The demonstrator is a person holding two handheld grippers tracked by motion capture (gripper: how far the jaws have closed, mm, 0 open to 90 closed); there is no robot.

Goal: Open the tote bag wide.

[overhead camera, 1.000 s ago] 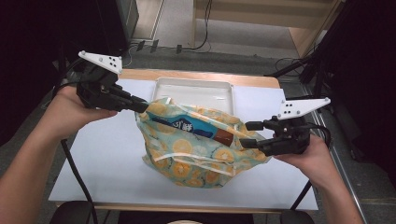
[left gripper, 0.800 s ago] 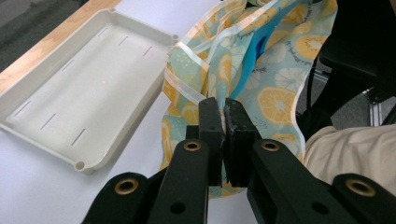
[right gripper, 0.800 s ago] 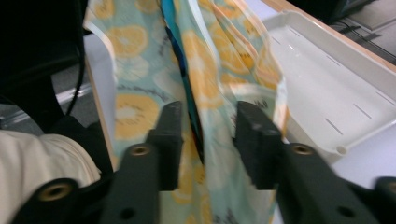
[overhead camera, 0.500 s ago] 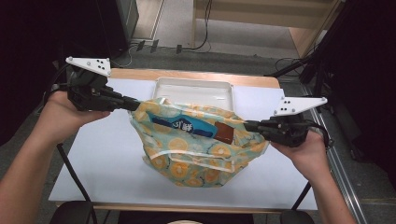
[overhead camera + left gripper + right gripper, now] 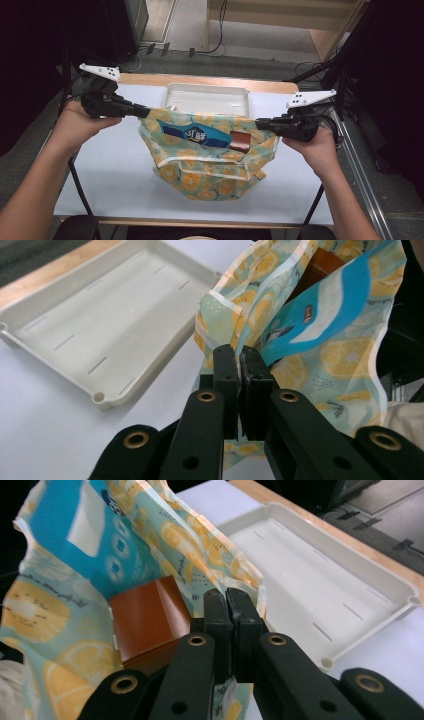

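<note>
A teal bag printed with lemon slices [image 5: 210, 167] hangs over the white table, stretched between both grippers. My left gripper [image 5: 145, 111] is shut on the bag's left rim; in the left gripper view its jaws [image 5: 239, 352] pinch the fabric edge [image 5: 220, 305]. My right gripper [image 5: 257, 122] is shut on the right rim, and the right gripper view shows the same grip [image 5: 225, 597]. Inside the open mouth lie a blue packet [image 5: 192, 134] and a brown box [image 5: 240, 141]. The brown box [image 5: 145, 615] sits just left of the right jaws.
A shallow white tray [image 5: 172, 89] lies empty right behind the bag, near the table's wooden far edge. Bare white table [image 5: 110, 170] lies to the left and in front. Black stands and cables flank both sides of the table.
The right gripper's jaws, apart a second ago, have shut on the bag's right rim. Both hands have moved outward and slightly down, pulling the bag's mouth wide and taut.
</note>
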